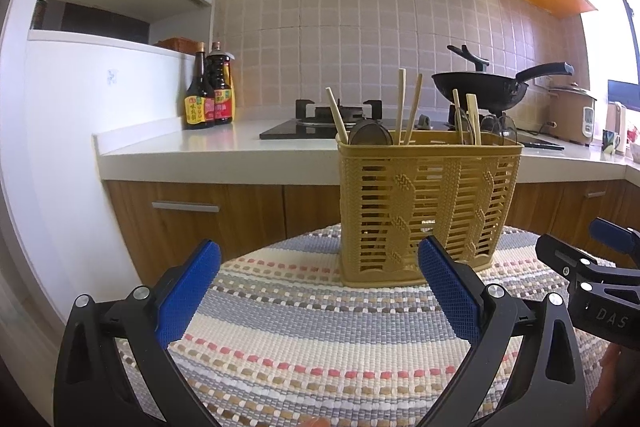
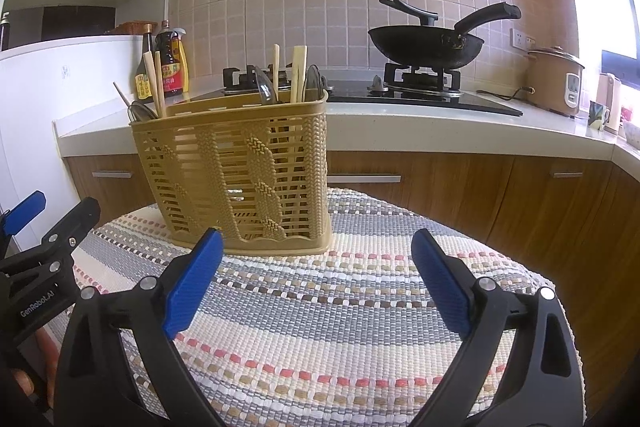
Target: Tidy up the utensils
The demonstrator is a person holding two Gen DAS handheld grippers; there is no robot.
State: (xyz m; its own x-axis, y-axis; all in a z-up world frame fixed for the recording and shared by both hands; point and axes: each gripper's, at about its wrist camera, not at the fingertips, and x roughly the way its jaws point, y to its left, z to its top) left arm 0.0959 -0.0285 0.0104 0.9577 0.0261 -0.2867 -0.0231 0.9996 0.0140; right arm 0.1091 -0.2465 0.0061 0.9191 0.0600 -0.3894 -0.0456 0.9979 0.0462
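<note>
Your left gripper (image 1: 318,291) and right gripper (image 2: 316,283) were both wide open, holding nothing, above the mat (image 2: 320,327) near the utensil basket (image 2: 240,171).

Tan woven-look plastic utensil basket (image 1: 428,211) stands upright at 12 o'clock, holding upright wooden chopsticks (image 1: 402,105) and spoons (image 1: 370,135).

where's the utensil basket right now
The basket stands upright on the striped mat, centre-right in the left wrist view and centre-left in the right wrist view, just beyond both open grippers, in front of the counter.
</note>
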